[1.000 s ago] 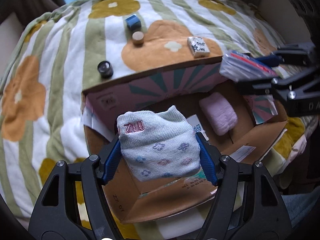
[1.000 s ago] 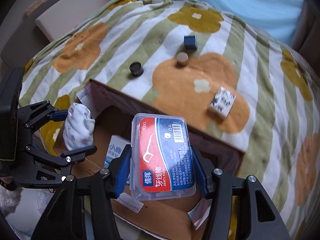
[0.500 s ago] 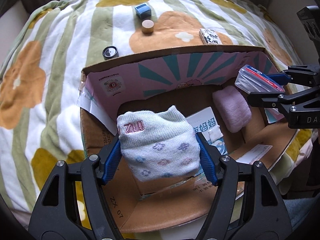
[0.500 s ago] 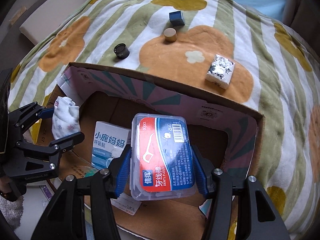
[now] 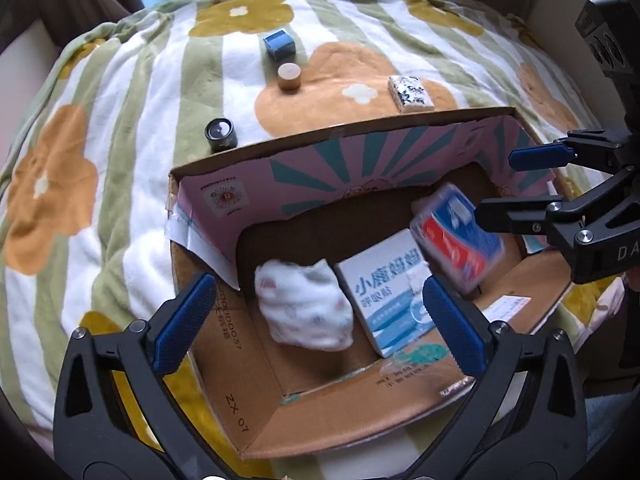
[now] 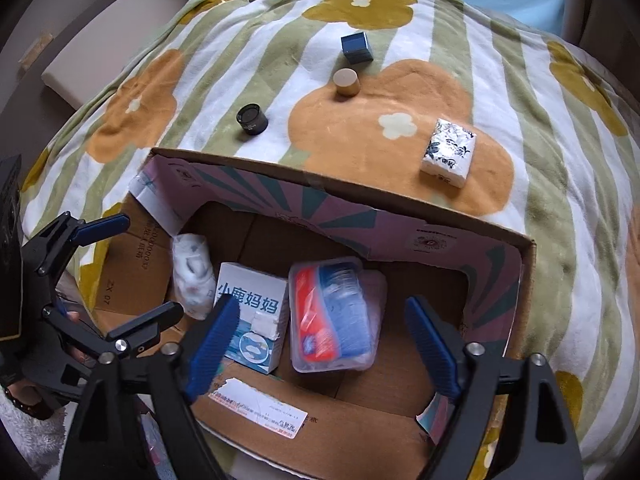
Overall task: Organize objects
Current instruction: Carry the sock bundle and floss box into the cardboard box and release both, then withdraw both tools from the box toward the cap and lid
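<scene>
An open cardboard box [image 5: 224, 380] [image 6: 496, 240] sits on a flowered blanket. My left gripper [image 5: 316, 328] is open and empty above the box; a rolled white sock [image 5: 304, 312] [image 6: 192, 272] lies blurred inside below it. My right gripper [image 6: 320, 340] is open and empty; a clear dental floss box [image 6: 332, 312] [image 5: 456, 240] with a red and blue label is blurred in the box below it. A white and blue carton [image 5: 392, 292] [image 6: 252, 316] lies between them. Each gripper shows in the other's view, the right [image 5: 516, 184] and the left [image 6: 132, 264].
On the blanket beyond the box lie a black cylinder [image 5: 220, 133] [image 6: 251, 119], a tan cylinder [image 5: 289, 76] [image 6: 346, 81], a blue cube [image 5: 279, 45] [image 6: 356, 48] and a white patterned tissue pack [image 5: 410, 93] [image 6: 449, 152]. A beige cushion [image 6: 112, 36] is at the far left.
Both grippers have opened. The sock has left the left gripper and the floss box the right; both are now down inside the cardboard box.
</scene>
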Demonstrator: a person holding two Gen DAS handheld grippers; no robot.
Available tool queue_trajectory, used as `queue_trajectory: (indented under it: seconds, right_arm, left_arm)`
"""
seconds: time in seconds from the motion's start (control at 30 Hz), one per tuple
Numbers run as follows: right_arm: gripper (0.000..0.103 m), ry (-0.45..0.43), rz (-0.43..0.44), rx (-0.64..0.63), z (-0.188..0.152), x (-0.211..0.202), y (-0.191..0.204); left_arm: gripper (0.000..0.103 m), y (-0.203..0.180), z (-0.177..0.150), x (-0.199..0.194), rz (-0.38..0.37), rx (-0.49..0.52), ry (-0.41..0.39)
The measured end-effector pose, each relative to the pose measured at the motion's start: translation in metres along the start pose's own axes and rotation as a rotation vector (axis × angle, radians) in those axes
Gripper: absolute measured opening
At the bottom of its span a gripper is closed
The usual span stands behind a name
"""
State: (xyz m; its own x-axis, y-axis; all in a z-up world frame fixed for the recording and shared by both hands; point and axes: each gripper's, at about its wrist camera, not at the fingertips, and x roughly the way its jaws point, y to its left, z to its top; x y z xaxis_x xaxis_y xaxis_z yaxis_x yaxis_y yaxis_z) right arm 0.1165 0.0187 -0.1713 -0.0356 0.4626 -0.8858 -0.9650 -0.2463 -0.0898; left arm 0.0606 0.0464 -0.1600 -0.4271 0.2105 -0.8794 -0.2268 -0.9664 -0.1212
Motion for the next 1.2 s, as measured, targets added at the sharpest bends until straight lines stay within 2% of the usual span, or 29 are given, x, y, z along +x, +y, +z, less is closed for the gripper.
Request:
queue_trajectory:
  seconds: [0.2,0.37,0.5,0.73,0.93,1.1,1.2]
  right_arm:
    - [0.084,0.004,-0.006,0.009,-0.006,-0.005,-0.006]
    - [0.084,0.032,-0.037,0.014,-0.005,-0.007,-0.01]
    - [0.084,0.01,-0.026,0.032,-0.004,-0.013,-0.015]
    - [0.084,-0.021,-0.1,-0.016,0.003,-0.019,-0.01]
    - [0.084,-0.048,-0.135,-0.057,0.012,-0.025,-0.008]
    - [0.084,-0.082,-0.138,-0.064,0.026,-0.036,-0.006]
    - [0.084,-0.13,-0.145,-0.098,0.035,-0.047,-0.001]
  left_arm:
    - [0.103,0.001,-0.006,-0.006,-0.006,-0.017,0.008]
    - [0.103,0.007,-0.009,-0.013,-0.057,-0.069,-0.007]
    - [0.103,0.01,-0.008,-0.02,-0.01,-0.085,-0.042]
    - [0.103,0.022,0.005,-0.031,0.009,-0.111,-0.091]
    - [0.103,0.023,0.018,-0.044,0.042,-0.058,-0.133]
    - [0.103,0.032,0.034,-0.049,0.028,-0.042,-0.135]
    - [0.103,0.038,0.046,-0.054,0.04,-0.028,-0.141]
